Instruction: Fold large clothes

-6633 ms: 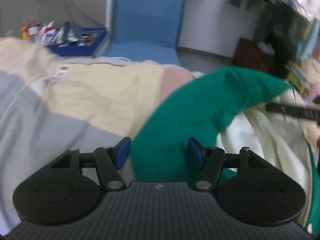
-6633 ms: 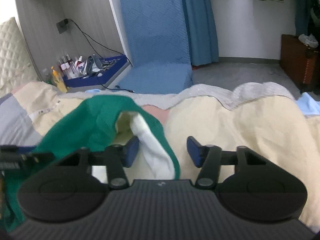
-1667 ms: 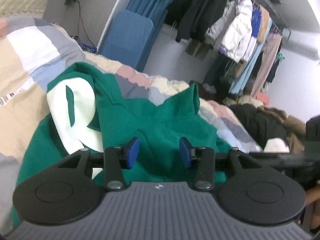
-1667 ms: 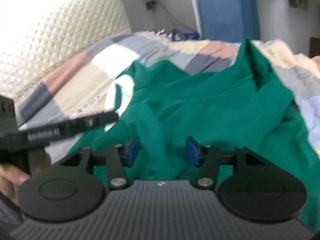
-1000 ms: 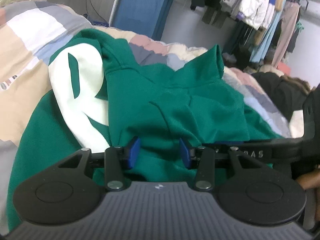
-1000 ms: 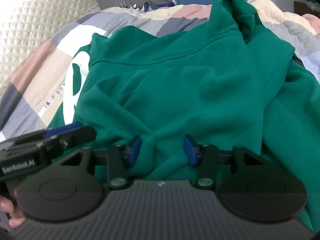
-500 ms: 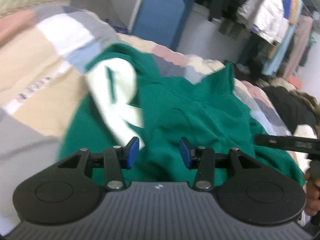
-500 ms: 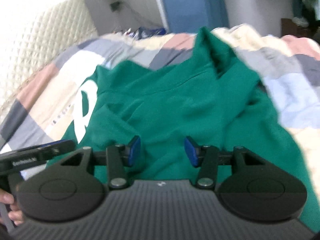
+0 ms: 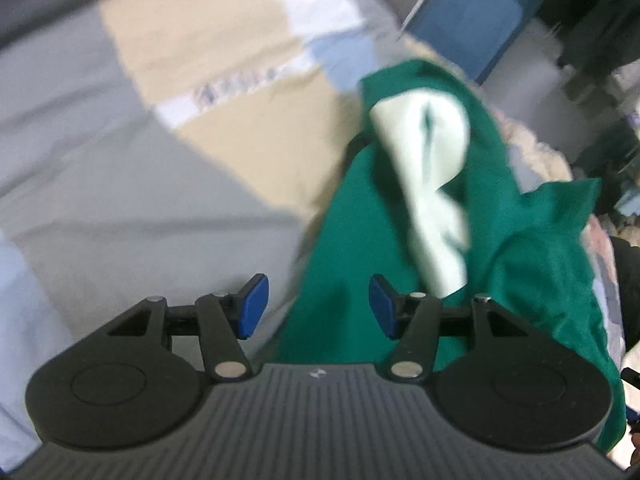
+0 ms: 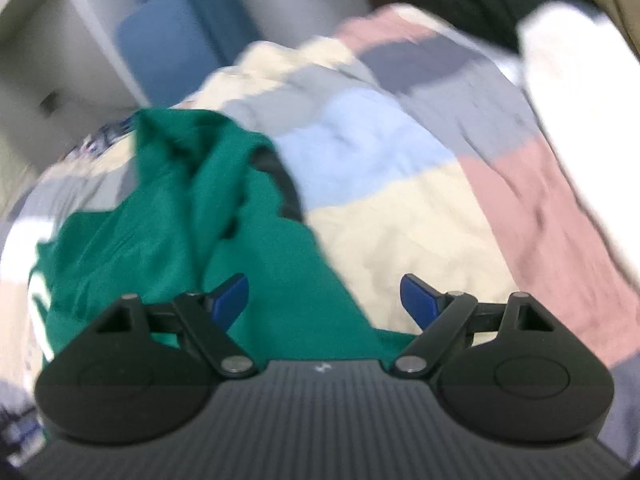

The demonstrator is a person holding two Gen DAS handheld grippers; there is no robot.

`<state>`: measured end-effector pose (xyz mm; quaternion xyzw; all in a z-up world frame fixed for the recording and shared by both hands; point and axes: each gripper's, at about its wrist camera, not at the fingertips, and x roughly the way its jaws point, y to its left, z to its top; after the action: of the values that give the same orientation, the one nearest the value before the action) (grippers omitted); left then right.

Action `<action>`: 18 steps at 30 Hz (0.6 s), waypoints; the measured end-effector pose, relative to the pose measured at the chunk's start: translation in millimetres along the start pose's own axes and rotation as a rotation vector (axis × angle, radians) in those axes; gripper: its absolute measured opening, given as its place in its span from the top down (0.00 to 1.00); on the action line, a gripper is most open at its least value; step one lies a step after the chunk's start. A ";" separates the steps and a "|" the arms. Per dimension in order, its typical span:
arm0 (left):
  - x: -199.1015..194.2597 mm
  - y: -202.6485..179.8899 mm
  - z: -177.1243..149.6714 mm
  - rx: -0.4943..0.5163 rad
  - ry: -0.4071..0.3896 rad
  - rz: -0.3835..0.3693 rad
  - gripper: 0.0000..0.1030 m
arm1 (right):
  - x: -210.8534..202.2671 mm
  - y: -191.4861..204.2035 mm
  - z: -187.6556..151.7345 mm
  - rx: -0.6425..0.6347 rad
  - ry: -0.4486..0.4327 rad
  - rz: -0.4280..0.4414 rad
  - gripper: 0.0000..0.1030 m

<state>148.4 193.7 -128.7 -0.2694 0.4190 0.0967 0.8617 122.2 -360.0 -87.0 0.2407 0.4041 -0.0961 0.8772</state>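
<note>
Covering most of both views, the patchwork quilt of grey, beige, pale blue and pink blocks (image 9: 168,184) (image 10: 420,184) serves as the work surface. No container is discernible in either blurred view.

The large green hooded sweatshirt with a cream-white letter print (image 9: 500,248) (image 10: 168,224) lies crumpled on the quilt. In the left wrist view it occupies the right half of the frame, with the cream print (image 9: 432,184) uppermost and tilted. In the right wrist view it occupies the lower left, its edge running down to the gripper body.

A blue upright padded panel (image 9: 472,12) (image 10: 160,56) stands against the far wall beyond the quilt.

The left gripper (image 9: 318,306) has its jaws partway apart and opening. Green fabric shows in the gap between the blue pads (image 9: 252,306), but neither pad presses on it.

The right gripper (image 10: 326,300) has its jaws wide and opening. The sweatshirt edge and beige quilt show in the gap; the blue pads (image 10: 418,300) grip nothing.
</note>
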 end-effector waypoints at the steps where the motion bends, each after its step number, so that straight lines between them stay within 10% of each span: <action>1: 2.0 3.4 -1.3 -0.009 0.012 0.006 0.40 | 6.1 -1.8 0.0 0.032 0.025 0.010 0.18; 14: -18.7 7.0 -15.8 -0.076 0.071 -0.418 0.37 | 19.9 -14.4 -16.1 0.298 0.244 0.420 0.16; 18: -13.5 0.9 -25.5 -0.040 0.090 -0.322 0.37 | 12.7 -6.1 -17.7 0.237 0.220 0.382 0.17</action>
<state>122.5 181.3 -131.5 -0.3543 0.4067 -0.0462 0.8408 116.6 -356.1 -108.5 0.4227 0.4303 0.0517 0.7959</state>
